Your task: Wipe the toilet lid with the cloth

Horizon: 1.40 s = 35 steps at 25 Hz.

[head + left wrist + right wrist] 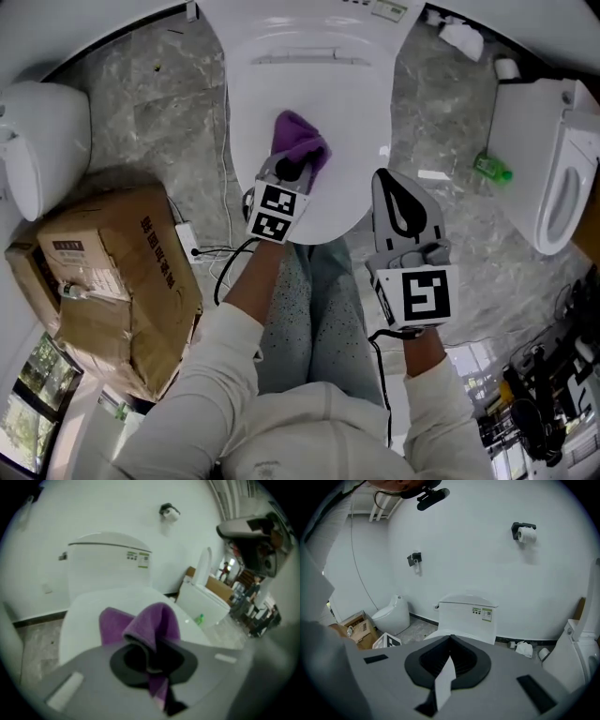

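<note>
Toilet lid [342,112], white, smooth and glossy, is lying closed just ahead of and beneath the left gripper [295,167], spreading out as a broad oval and filling most of the space in front of it. It is looking hard, rigid and slick, so it should be bearing firm downward pressure without flexing and letting fabric slide freely. It likely needs no grasping at all, only wiping from above. A worn cardboard box [122,272] is sitting on the grey marbled floor well off to the left gripper's left side. The right gripper [384,183] is hanging to the right of the left one, beside the lid's front right edge, with its jaws pressed fully together and nothing between them. The left gripper is pointing down at the lid, its jaws clamping a fold of the cloth [300,139]. The cloth is purple, soft and thick like microfibre, bunching into a peak just beyond the jaw tips, with its loose part seeming to rest on the middle of the lid. Being light and floppy, it is probably best pinched by a gathered fold, as now, with enough material left hanging free to be pressed flat against the surface.
</note>
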{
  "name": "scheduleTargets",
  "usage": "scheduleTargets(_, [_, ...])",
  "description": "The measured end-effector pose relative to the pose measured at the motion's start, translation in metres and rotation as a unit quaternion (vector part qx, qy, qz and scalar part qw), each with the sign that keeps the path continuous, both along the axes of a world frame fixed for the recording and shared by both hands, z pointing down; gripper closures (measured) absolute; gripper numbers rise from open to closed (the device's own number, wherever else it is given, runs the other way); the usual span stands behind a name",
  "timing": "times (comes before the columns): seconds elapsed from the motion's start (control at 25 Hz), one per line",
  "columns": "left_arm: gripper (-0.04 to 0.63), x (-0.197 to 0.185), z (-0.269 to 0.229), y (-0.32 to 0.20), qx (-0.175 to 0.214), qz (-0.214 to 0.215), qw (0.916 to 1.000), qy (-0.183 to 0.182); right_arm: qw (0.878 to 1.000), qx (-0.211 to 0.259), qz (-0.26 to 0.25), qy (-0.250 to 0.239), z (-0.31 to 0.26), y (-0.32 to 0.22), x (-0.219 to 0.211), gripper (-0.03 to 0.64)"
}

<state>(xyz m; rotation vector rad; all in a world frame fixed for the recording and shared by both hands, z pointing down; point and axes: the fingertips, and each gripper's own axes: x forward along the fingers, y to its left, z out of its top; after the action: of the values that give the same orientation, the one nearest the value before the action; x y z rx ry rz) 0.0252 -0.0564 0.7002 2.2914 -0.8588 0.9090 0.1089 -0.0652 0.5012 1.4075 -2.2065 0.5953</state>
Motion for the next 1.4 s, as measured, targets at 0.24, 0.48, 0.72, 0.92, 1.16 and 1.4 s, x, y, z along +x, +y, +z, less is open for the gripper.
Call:
scheduleTargets(0.24, [0.578,-0.103,0.010,0.017,-0.010,-0.127,0.9899,-0.062,1.000,0.006,-0.016,-0.007,-0.004,0.015,-0.014,0.601])
scheduleTargets(0.48, [0.577,-0.024,0.005,0.028,0.006,-0.057,0.9976,-0.038,1.000,0.004,-0.010,0.001,-0.005,0.030,-0.007,0.601])
scheduleTargets(0.72, [0.578,0.089,0.010,0.089,-0.027,0.086,0.9959,0.010,1.000,0.002,-0.004,0.005,-0.006,0.042,-0.002,0.601])
scheduleTargets(0.92, [0.578,0.082,0.015,0.136,-0.051,0.125,0.9908,0.014,1.000,-0.003,-0.013,0.002,-0.004,0.050,-0.009,0.601])
scheduleTargets(1.16, [0.578,-0.023,0.018,0.154,-0.059,0.053,0.9966,-0.019,1.000,-0.001,-0.026,-0.009,-0.009,0.053,-0.027,0.601])
scheduleTargets(1.4, [0.577,-0.080,0.022,0.161,-0.067,-0.016,0.9964,-0.048,1.000,0.000,-0.025,-0.011,-0.009,0.056,-0.028,0.601])
